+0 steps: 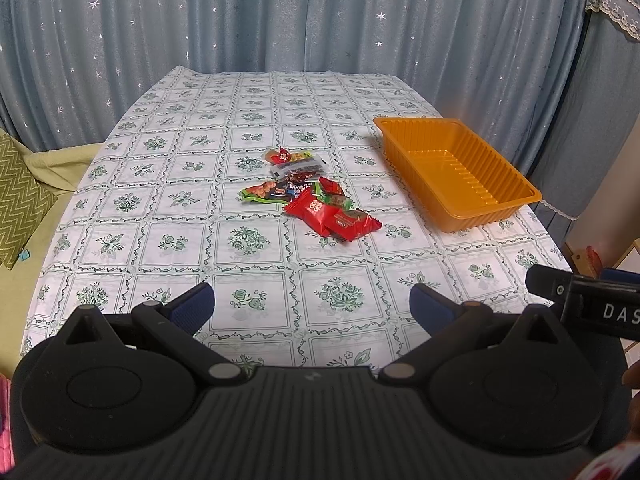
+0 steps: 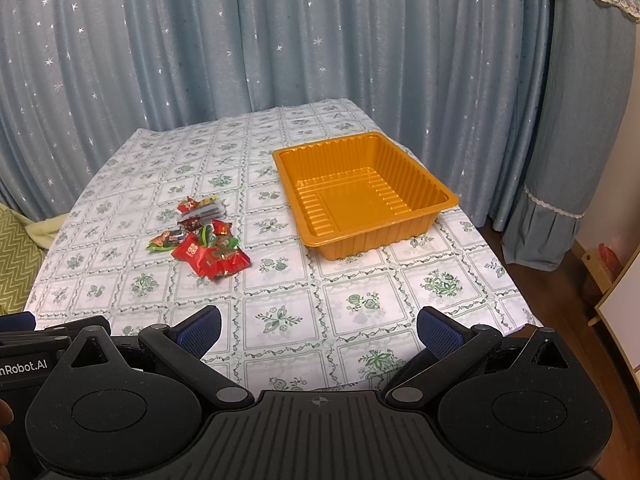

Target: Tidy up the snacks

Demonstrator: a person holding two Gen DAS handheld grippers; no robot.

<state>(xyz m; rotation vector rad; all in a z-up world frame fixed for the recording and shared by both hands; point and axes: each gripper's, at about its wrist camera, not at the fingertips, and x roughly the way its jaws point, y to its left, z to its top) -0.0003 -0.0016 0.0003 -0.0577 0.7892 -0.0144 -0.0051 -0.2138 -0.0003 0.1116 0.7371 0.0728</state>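
A small pile of wrapped snacks [image 1: 310,196], mostly red with some green and clear packets, lies on the middle of the table; it also shows in the right wrist view [image 2: 202,236]. An orange plastic tray [image 1: 456,170] stands to their right, nothing in it [image 2: 362,196]. My left gripper [image 1: 312,306] is open and holds nothing, above the near table edge, well short of the snacks. My right gripper [image 2: 318,330] is open and holds nothing, near the front edge, short of the tray.
The table has a white cloth with green flower squares [image 1: 248,240]. Blue starred curtains [image 1: 320,16] hang behind it. A green zigzag cushion [image 1: 16,200] lies at the left. A wooden item and red bag [image 2: 604,260] stand at the right on the floor.
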